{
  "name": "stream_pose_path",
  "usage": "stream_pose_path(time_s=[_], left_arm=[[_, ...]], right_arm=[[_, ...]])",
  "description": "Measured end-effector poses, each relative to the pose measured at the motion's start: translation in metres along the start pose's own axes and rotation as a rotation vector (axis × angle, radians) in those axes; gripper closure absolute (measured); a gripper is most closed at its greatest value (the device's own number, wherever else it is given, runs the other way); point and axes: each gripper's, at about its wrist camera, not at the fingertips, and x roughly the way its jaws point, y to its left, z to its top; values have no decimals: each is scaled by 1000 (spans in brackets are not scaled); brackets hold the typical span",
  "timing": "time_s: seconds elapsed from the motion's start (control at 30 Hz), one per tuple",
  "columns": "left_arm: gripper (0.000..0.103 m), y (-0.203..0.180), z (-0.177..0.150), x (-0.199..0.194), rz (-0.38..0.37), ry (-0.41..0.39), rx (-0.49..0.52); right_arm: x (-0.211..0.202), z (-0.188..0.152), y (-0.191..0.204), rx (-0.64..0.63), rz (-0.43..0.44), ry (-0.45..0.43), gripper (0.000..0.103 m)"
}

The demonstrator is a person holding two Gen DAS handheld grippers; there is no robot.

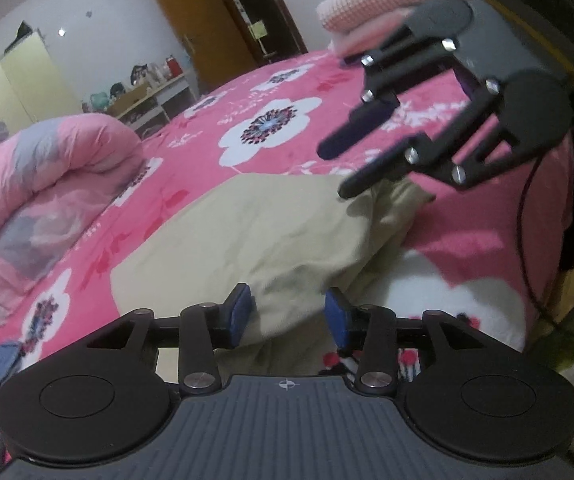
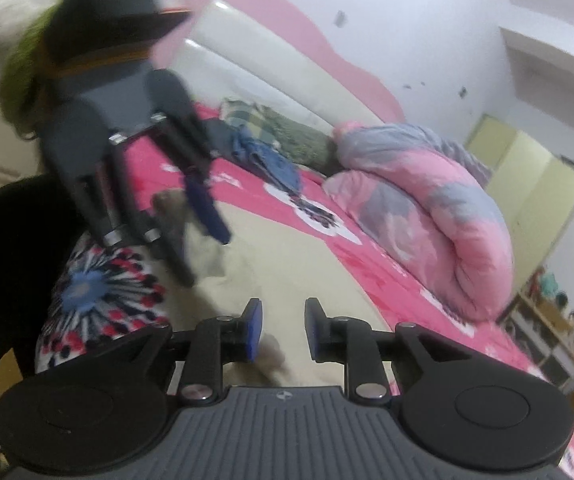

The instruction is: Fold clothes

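Note:
A beige garment [image 1: 247, 232] lies spread flat on the pink flowered bedsheet [image 1: 307, 80], with a bunched fold at its near right corner. My left gripper [image 1: 289, 312] stands open just above the garment's near edge; cloth shows in the gap but the blue pads do not press on it. In the right wrist view the same garment [image 2: 287, 256] stretches ahead, and my right gripper [image 2: 283, 328] hangs open over it, holding nothing. Each gripper appears in the other's view: the right gripper [image 1: 337, 170] hovers above the garment's far right corner, the left gripper [image 2: 205, 258] above its crumpled left end.
A rolled pink and grey quilt [image 1: 47, 172] [image 2: 419, 208] lies along one side of the bed. Jeans and other clothes [image 2: 271, 148] are heaped by the headboard [image 2: 271, 56]. A pink checked pillow [image 1: 367, 4] sits at the far corner. A shelf [image 1: 147, 96] and door stand beyond.

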Motion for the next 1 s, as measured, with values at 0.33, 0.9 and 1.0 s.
stream_pose_path(time_s=[0.33, 0.9, 1.0], left_arm=[[62, -1, 6, 3, 63, -20, 47], [70, 7, 9, 0, 110, -77, -37], [63, 10, 9, -10, 91, -96, -56]], right_arm=[[0, 1, -7, 69, 38, 10, 61], [37, 4, -31, 133, 202, 94, 82], [35, 6, -24, 105, 123, 76, 92]])
